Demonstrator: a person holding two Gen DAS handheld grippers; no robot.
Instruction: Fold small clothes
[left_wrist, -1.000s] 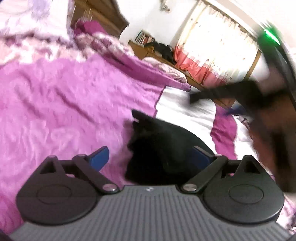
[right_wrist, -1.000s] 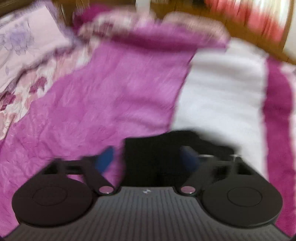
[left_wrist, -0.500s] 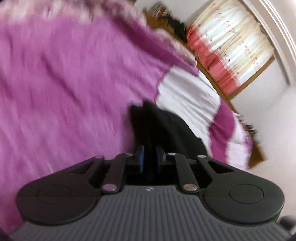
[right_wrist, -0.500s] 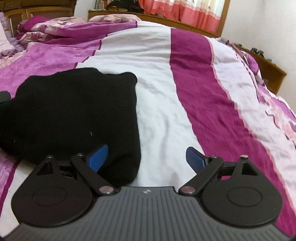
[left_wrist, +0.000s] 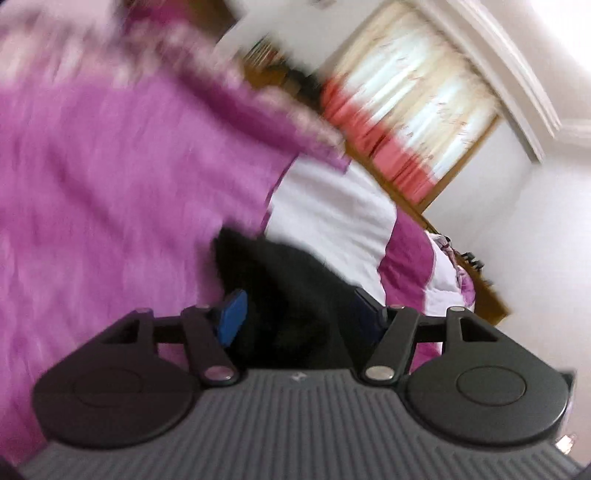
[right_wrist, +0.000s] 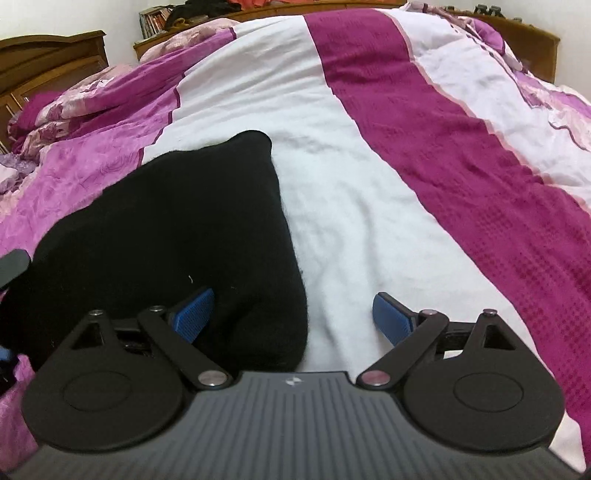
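The left gripper (left_wrist: 299, 314) has just been opening; its jaws now stand partly apart with the black garment (right_wrist: 166, 236) between the blue pads (left_wrist: 231, 314), which do not visibly press on it in the blurred left wrist view. The right gripper (right_wrist: 293, 319) is spread wide and grips nothing: its left pad lies over the garment's near corner, its right pad over white cloth. The garment rests flat on the bed (right_wrist: 461, 155), straddling the quilt's pink and white stripes. A curtained window (left_wrist: 413, 107) stands beyond.
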